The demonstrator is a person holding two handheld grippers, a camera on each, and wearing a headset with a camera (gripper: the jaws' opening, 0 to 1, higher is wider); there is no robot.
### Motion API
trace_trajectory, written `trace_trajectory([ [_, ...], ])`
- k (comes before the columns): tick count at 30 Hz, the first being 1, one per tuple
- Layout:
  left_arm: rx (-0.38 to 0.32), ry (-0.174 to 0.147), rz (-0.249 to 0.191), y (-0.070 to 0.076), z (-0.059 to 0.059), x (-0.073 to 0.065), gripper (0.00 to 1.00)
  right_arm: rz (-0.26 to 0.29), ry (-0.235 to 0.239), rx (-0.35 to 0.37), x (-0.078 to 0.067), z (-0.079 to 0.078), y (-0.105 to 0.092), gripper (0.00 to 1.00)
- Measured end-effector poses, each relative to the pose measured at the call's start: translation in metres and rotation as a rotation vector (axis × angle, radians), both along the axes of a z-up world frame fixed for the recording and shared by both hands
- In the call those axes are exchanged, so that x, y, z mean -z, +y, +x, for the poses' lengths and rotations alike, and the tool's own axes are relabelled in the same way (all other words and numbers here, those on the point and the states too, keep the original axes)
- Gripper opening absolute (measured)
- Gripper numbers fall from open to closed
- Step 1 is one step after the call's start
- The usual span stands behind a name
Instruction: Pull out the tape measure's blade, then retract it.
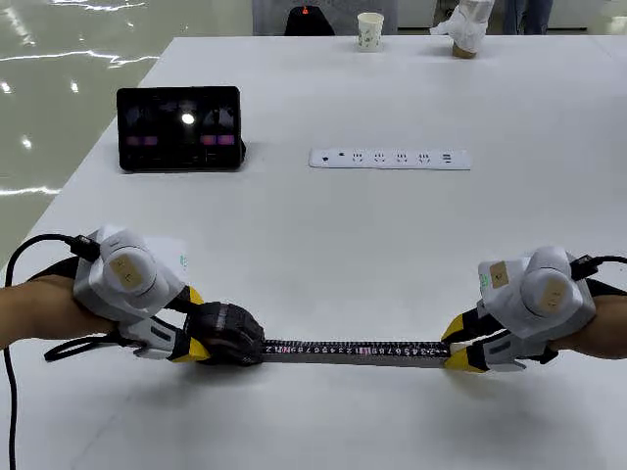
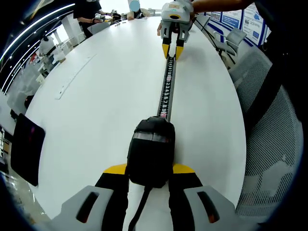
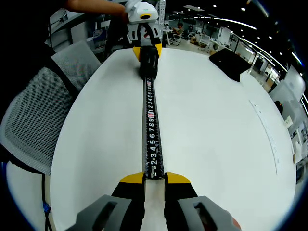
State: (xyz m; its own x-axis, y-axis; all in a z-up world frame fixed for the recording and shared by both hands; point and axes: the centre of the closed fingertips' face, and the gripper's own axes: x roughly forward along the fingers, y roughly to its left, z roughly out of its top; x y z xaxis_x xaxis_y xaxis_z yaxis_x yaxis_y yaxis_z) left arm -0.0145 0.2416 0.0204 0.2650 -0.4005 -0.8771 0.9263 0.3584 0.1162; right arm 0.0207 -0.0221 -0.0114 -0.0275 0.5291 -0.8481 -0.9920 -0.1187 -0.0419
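Note:
A black tape measure case (image 1: pixel 225 333) (image 2: pixel 151 151) rests on the white table (image 1: pixel 372 235), and my left gripper (image 1: pixel 193 325) (image 2: pixel 150 169) is shut on it. Its dark blade (image 1: pixel 353 350) (image 2: pixel 166 86) (image 3: pixel 151 134), marked with white numbers, lies flat along the table towards the right. My right gripper (image 1: pixel 456 344) (image 3: pixel 154 179) is shut on the blade's end. In the right gripper view the case (image 3: pixel 148 60) sits far ahead in the left gripper (image 3: pixel 147 50). The left gripper view has the right gripper (image 2: pixel 173 50) at the blade's far end.
A dark tablet (image 1: pixel 180 127) stands at the back left. A white power strip (image 1: pixel 390 159) lies mid-table. A paper cup (image 1: pixel 370 30) and a crumpled white object (image 1: pixel 464 27) sit at the far edge. A mesh office chair (image 3: pixel 33 120) stands beside the table.

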Motion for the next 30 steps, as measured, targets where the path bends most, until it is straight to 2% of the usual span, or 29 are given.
trace_trajectory([
  [7,-0.011,0.007,0.012,0.003,0.001,0.001,0.26,-0.023,-0.005,-0.006,0.001,-0.002,0.000,0.13],
  [11,-0.019,0.009,0.026,0.008,0.002,0.001,0.27,-0.026,-0.005,-0.003,0.002,-0.004,-0.003,0.19],
  [18,-0.049,0.016,0.031,0.014,-0.002,0.001,0.34,-0.018,-0.010,0.036,0.001,-0.007,-0.008,0.25],
  [30,-0.088,0.028,0.012,0.014,-0.015,0.001,0.46,-0.001,-0.011,0.080,-0.004,-0.018,-0.015,0.38],
])
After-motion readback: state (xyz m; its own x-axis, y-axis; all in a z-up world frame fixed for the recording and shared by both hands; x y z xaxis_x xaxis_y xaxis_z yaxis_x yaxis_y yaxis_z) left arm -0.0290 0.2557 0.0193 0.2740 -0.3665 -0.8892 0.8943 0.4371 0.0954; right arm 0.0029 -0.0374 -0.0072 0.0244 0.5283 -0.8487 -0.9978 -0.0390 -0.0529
